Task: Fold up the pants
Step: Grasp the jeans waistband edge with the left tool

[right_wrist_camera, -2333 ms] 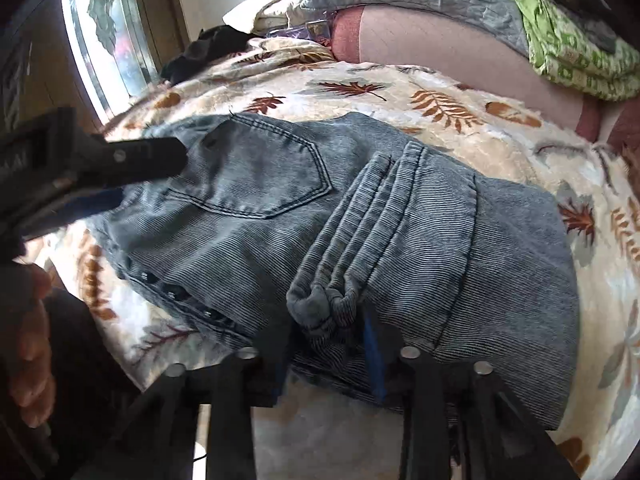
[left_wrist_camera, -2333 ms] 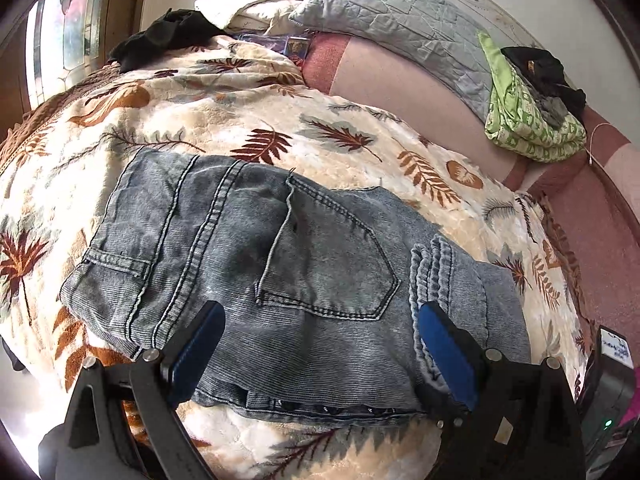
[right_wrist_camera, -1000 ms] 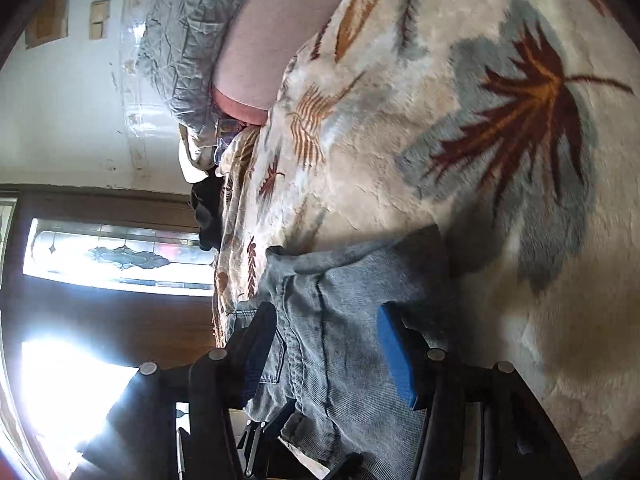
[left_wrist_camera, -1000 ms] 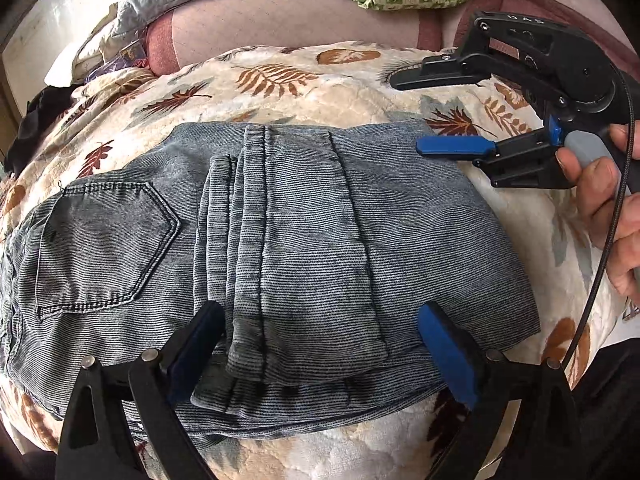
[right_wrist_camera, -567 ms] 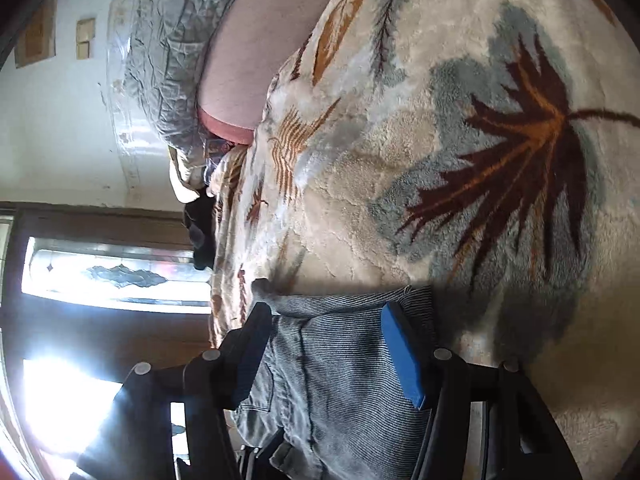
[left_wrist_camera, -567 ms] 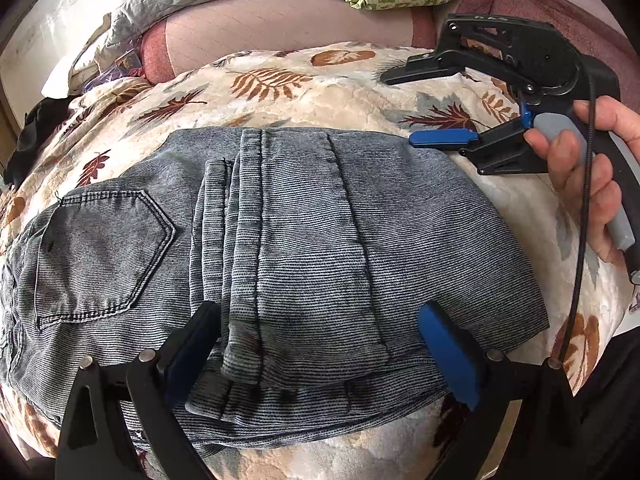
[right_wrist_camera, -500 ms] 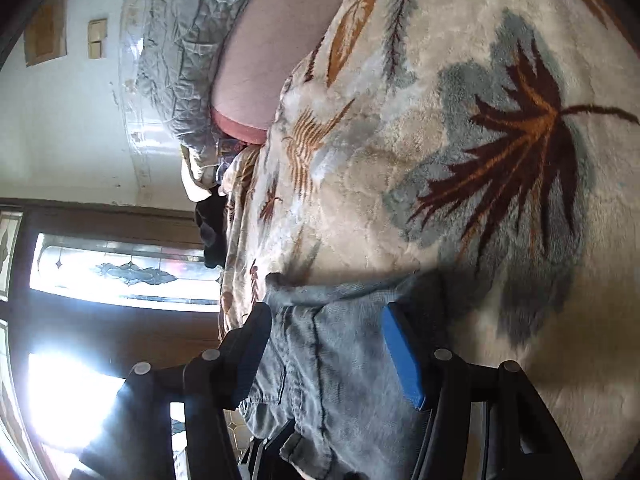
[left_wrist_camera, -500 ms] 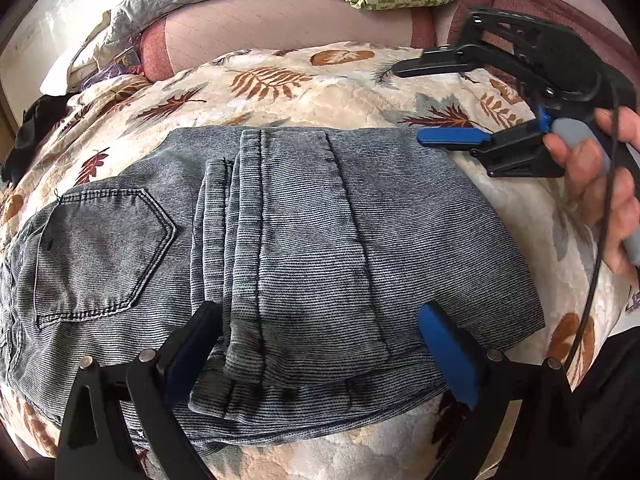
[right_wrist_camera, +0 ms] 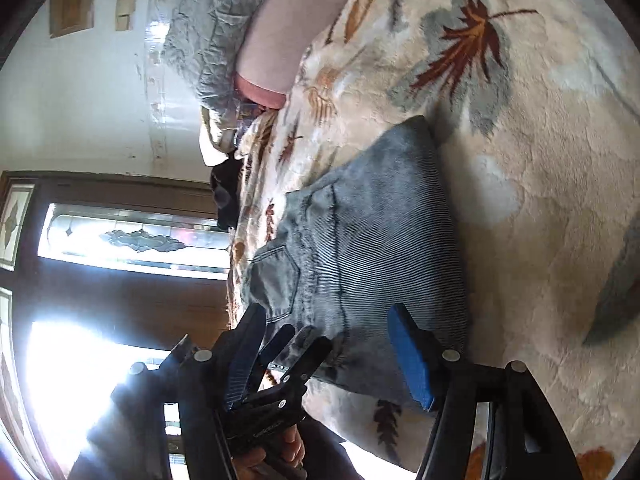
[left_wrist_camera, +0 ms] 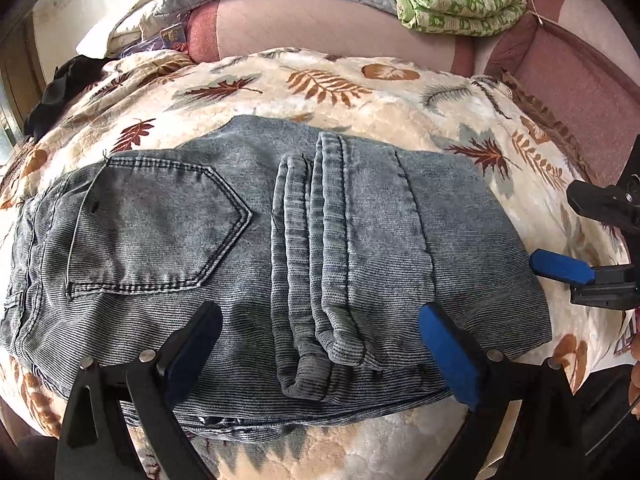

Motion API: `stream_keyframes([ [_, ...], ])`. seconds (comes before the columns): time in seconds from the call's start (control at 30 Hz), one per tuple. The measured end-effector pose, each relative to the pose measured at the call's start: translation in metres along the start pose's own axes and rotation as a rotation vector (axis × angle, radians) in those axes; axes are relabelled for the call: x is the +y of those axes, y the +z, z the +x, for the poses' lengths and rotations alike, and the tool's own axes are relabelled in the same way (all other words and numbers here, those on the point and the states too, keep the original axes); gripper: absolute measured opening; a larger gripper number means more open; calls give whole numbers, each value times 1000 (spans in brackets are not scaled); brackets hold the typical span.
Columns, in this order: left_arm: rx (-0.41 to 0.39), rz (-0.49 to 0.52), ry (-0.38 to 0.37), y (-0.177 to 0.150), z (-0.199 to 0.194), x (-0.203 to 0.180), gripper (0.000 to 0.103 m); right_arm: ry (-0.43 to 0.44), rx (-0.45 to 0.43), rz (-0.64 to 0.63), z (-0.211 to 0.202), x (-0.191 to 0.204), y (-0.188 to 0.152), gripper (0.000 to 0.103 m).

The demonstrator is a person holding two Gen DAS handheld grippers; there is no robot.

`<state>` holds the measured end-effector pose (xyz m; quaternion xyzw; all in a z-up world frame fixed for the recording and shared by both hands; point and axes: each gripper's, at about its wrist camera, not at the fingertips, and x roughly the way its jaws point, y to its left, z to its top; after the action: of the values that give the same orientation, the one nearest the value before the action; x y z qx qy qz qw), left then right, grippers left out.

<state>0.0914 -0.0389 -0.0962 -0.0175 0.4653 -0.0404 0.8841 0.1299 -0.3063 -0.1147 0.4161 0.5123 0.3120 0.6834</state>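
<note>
Left wrist view: my left tongs [left_wrist_camera: 320, 356] stand wide over the near edge of the folded jeans [left_wrist_camera: 256, 256], pads clear of the cloth. Jeans lie flat on the leaf blanket [left_wrist_camera: 360, 92]. My right tongs [left_wrist_camera: 560, 240] sit just beside their right end.

Right wrist view: right tongs [right_wrist_camera: 328, 352] opening, empty; jeans [right_wrist_camera: 380, 248] ahead on the blanket [right_wrist_camera: 540, 160].

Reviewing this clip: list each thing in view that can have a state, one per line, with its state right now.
Jeans: folded into a flat bundle on the blanket, back pocket facing up, leg cuffs lying on top.
Left gripper: jaws wide open over the near edge of the jeans, gripping nothing.
Right gripper: jaws opening, empty, off the jeans' right side.
Leaf-print blanket: spread over the bed.
Green cloth: bunched at the headboard.
</note>
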Motion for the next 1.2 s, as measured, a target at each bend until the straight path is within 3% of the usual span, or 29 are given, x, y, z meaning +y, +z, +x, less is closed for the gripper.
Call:
stream_keyframes([
  [0.13,35,13,11,-5,13,-2,99,-57,58,25,13,-16,-18,70],
  [0.2,31,19,8,-4,11,-2,99,-42,36,43,11,-24,-23,69],
  [0.37,0,-28,-14,-2,3,6,99,-2,21,-33,6,1,-27,69],
  [0.43,31,-36,-21,-4,11,8,99,-57,44,-31,15,-9,-32,70],
  [0.47,38,-19,-16,-4,12,7,99,-41,49,-6,20,-18,-33,69],
  [0.53,14,-13,-29,-3,2,8,98,12,20,31,12,-22,-32,69],
  [0.73,-137,-138,-105,-10,-55,46,99,78,-62,-75,-6,-3,-38,70],
  [0.83,-183,-268,-138,-25,-75,84,99,72,-75,-102,-3,3,-40,70],
  [0.97,-212,-571,-234,-47,-85,155,99,75,-77,-134,1,12,-41,70],
  [1.2,-208,-955,-375,-84,-71,247,99,52,-29,-208,26,33,-46,70],
])
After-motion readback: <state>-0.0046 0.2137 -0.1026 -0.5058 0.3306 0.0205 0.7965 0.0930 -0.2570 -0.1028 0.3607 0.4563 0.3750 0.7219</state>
